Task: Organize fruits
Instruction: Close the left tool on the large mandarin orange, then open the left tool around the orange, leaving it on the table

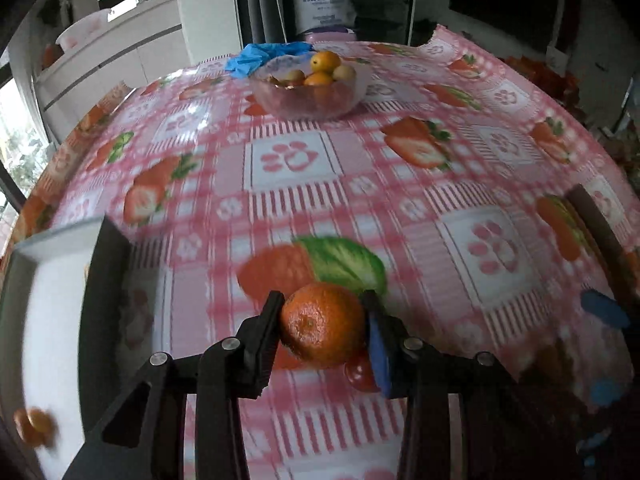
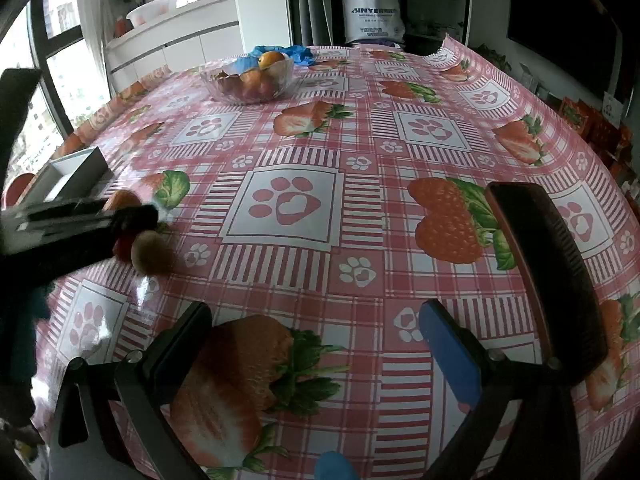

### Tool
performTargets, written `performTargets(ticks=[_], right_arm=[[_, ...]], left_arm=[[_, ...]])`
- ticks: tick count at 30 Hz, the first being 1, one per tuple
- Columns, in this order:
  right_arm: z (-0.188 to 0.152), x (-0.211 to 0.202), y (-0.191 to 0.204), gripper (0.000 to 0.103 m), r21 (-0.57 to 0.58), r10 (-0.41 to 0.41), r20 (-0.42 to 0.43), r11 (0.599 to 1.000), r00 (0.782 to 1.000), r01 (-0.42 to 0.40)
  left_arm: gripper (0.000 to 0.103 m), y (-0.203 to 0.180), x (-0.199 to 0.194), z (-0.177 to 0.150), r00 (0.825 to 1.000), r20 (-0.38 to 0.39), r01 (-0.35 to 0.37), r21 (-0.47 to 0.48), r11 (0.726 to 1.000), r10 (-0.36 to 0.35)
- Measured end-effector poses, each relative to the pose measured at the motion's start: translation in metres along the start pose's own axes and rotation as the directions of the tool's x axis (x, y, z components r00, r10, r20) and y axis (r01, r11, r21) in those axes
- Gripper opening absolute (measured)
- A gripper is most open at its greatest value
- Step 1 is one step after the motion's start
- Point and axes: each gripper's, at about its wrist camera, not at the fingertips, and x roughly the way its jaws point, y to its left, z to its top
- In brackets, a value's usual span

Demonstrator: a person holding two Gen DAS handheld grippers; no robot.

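My left gripper (image 1: 324, 312) is shut on a tangerine (image 1: 323, 323) and holds it just above the strawberry-print tablecloth (image 1: 360, 184). A white tray (image 1: 48, 312) lies to its left with another tangerine (image 1: 34, 426) in it. A small red fruit (image 1: 360, 374) lies under the gripper. A glass bowl (image 1: 310, 94) with several fruits stands at the far side; it also shows in the right wrist view (image 2: 250, 80). My right gripper (image 2: 316, 320) is open and empty above the cloth. In that view the left gripper (image 2: 132, 216) is at the left, beside a brown kiwi (image 2: 152, 252).
A blue glove (image 1: 264, 56) lies behind the bowl. A dark chair back (image 2: 556, 280) rises at the right of the table. The white tray (image 2: 76, 168) sits near the table's left edge. A white bag (image 2: 372, 14) stands beyond the table.
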Motion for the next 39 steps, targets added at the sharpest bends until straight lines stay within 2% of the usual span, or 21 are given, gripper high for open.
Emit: performTargets(ticks=[4,13,19,25,27,28,31,39], right_arm=[[-0.001,0.001,0.001,0.103,-0.005,-0.006,-0.002,1.0,1.0,0.006],[-0.001,0.002,0.003,0.103,-0.016,-0.022,-0.009,1.0,1.0,0.022],[-0.001,0.003,0.003,0.103,-0.017,-0.024,-0.009,1.0,1.0,0.024],[-0.001,0.003,0.003,0.103,-0.018,-0.025,-0.009,1.0,1.0,0.025],[-0.001,0.003,0.003,0.103,-0.018,-0.025,-0.01,1.0,1.0,0.025],[-0.001,0.002,0.003,0.103,-0.018,-0.025,-0.009,1.0,1.0,0.025],[-0.001,0.002,0.003,0.103,-0.018,-0.025,-0.009,1.0,1.0,0.025],[-0.001,0.002,0.003,0.103,-0.018,-0.025,-0.009,1.0,1.0,0.025]], left_arm=[[0.041,-0.004,-0.011,-0.016,1.0,0.007,0.019,-0.029,0.999,-0.019],[0.041,0.023,-0.042,-0.033,0.994,0.088,-0.054,-0.118,0.992,0.064],[0.041,0.038,-0.032,-0.056,0.994,0.058,-0.079,-0.154,0.985,0.089],[0.044,0.025,-0.032,-0.06,0.982,0.112,-0.141,-0.093,0.986,0.151],[0.044,0.027,-0.033,-0.06,0.983,0.111,-0.136,-0.097,0.986,0.146],[0.046,0.029,-0.032,-0.059,0.985,0.11,-0.124,-0.106,0.987,0.136],[0.076,0.045,-0.029,-0.059,0.989,0.08,-0.109,-0.186,0.977,0.126],[0.076,0.041,-0.028,-0.06,0.989,0.081,-0.111,-0.184,0.977,0.128]])
